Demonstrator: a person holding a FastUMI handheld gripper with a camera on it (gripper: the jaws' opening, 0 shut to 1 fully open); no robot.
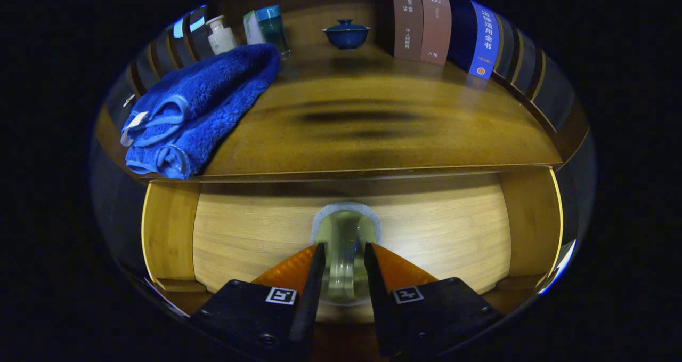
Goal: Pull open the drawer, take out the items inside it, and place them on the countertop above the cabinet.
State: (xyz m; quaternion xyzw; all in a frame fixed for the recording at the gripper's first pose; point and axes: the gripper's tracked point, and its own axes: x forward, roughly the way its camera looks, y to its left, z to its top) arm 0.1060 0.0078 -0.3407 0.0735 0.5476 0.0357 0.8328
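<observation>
between the jaws (343, 260) sits the drawer's clear ring handle (343, 255), set in a pale round plate on the light wooden drawer front (442, 228). the 2 fingers stand close on either side of the ring, 1 to each flank, so the jaws look clamped on the handle; whether both truly press on the clear material i cannot tell for sure, but the gap left is barely the ring's own width. this grip makes sense for the 1st step of the task: the ring stands edge-on to the fingers, so pinching it from both sides gives a firm hold for a straight pull back toward the camera.

the drawer front appears flush with the side posts of the cabinet (168, 234), so i judge the drawer not yet open and its contents hidden behind it.

above and beyond the jaws lies the dark wooden table (373, 133), the top of the cabinet where the items must end up. up and to the left of the jaws a folded blue towel (197, 106) rests at the table's front edge, leaving the middle bare as a landing place. far beyond the jaws stand a white bottle (221, 34), a teal box (272, 26), a blue lidded bowl (346, 33) and upright books (442, 23) along the back, clear of the working area.
</observation>
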